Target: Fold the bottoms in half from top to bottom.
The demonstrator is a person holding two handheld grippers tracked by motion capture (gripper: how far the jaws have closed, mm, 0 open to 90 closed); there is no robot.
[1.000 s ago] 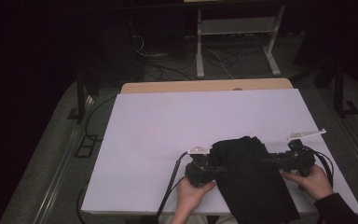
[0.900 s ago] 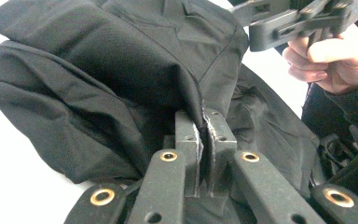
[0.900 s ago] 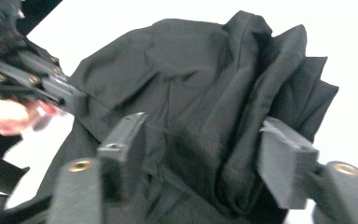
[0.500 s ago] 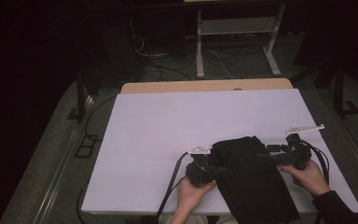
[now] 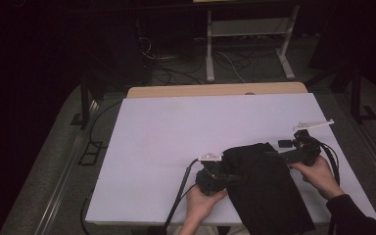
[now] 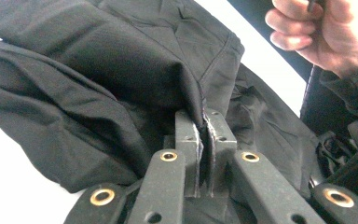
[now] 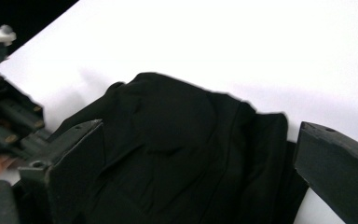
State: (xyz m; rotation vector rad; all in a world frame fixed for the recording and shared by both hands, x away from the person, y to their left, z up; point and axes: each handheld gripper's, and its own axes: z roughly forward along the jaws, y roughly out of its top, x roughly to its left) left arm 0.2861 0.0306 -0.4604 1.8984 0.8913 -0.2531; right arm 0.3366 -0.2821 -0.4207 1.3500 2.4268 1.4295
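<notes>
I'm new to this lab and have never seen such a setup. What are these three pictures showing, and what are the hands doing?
A person stands at a white table holding a two-jaw tool in each hand. The high view looks down from above; each other picture comes from a camera riding on one tool. A black garment lies on the table's near edge. The left tool is shut on a fold of the garment. The right tool has just been opening: its jaws stand wide apart above the cloth, gripping nothing.

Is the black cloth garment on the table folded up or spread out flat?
Folded: the black cloth garment lies doubled in bunched layers on the white table, one edge pinched by the left gripper.
</notes>
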